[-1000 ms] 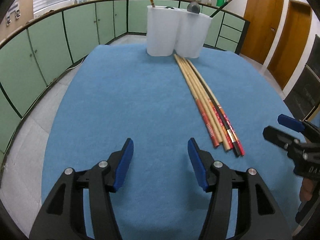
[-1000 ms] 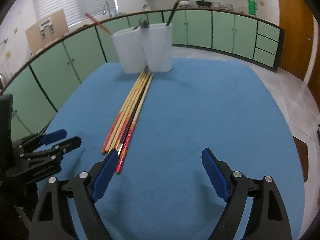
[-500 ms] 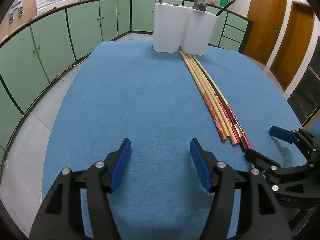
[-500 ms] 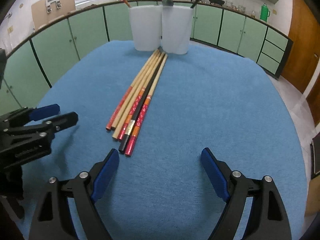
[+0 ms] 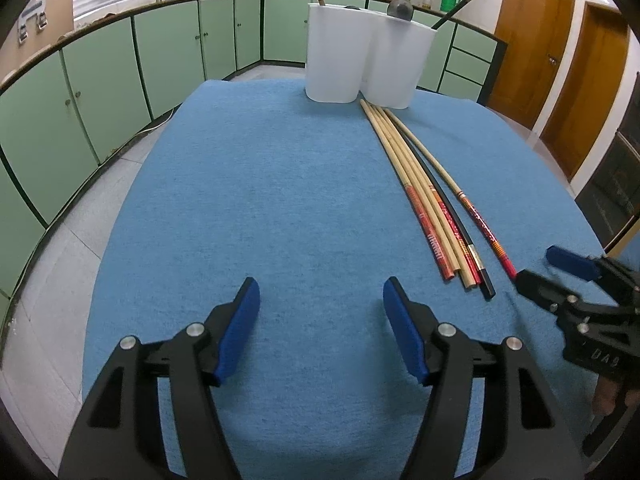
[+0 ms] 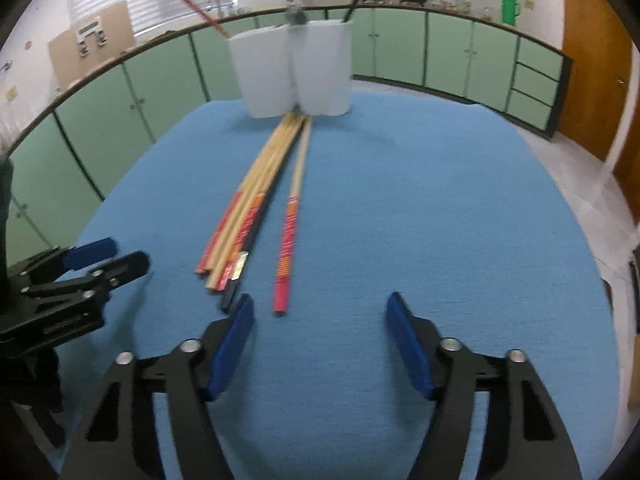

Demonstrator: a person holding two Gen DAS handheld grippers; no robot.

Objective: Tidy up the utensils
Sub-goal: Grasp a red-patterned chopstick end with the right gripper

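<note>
the left gripper (image 5: 321, 296) hovers over the blue table cloth (image 5: 280, 184) with its jaws spread wide and nothing between them; a bundle of chopsticks (image 5: 424, 200) lies ahead to the right, far ends just beside the white utensil holder (image 5: 366, 66); one red-ended chopstick (image 5: 480, 224) lies slightly apart, its near tip touching or just beside the right gripper (image 5: 538, 270), which is spread open.

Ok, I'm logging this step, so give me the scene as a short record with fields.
surface: blue cloth
holder: white two-compartment utensil holder, upright at the far end, some utensils already in it
loose items: chopsticks bundled on the cloth; one red-tipped chopstick lies apart
left gripper: open, empty
right gripper: open, empty, near the separated chopstick's end
</note>
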